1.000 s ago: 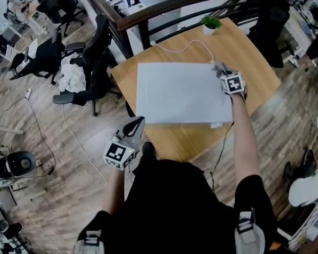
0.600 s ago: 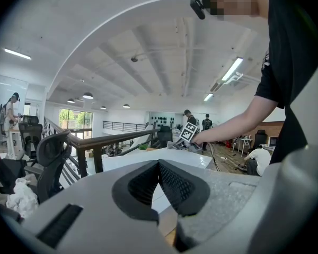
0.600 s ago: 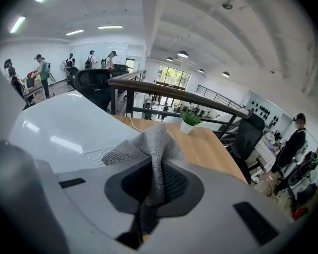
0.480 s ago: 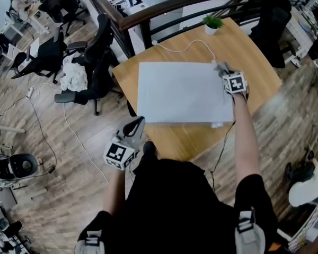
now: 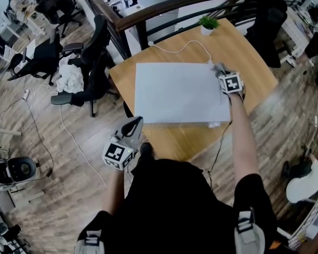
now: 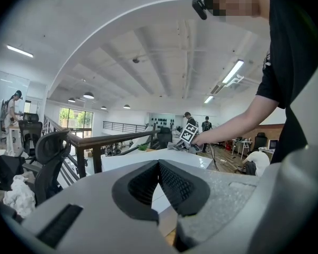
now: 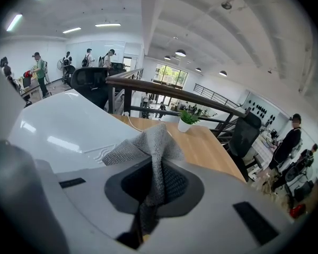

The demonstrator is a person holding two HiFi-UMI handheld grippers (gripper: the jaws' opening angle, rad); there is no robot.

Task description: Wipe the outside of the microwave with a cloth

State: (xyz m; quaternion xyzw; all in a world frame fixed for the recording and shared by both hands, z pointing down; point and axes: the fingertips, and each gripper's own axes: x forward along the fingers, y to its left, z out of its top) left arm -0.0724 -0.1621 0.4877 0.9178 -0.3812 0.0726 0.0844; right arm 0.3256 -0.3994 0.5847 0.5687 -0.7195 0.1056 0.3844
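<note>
The white microwave [image 5: 175, 93] stands on a wooden table [image 5: 249, 54]; from above I see its flat top. My right gripper [image 5: 222, 73] is at the top's far right corner, shut on a grey cloth [image 5: 218, 67] that rests against that corner. In the right gripper view the cloth [image 7: 155, 142] stands up out of the jaws of the right gripper [image 7: 155, 180], beside the microwave's top [image 7: 58, 123]. My left gripper [image 5: 133, 127] hangs off the table's near left side, shut and holding nothing. The left gripper [image 6: 159, 165] looks across the microwave [image 6: 128, 160].
A small potted plant [image 5: 208, 23] stands at the table's far edge, and a white cable [image 5: 183, 47] runs behind the microwave. A dark railing [image 5: 164, 8] borders the table. Black office chairs [image 5: 93, 62] stand to the left on the wooden floor.
Only the head camera has shifted a little. The right gripper stays with the cloth at the microwave's far right corner and the left gripper stays in place.
</note>
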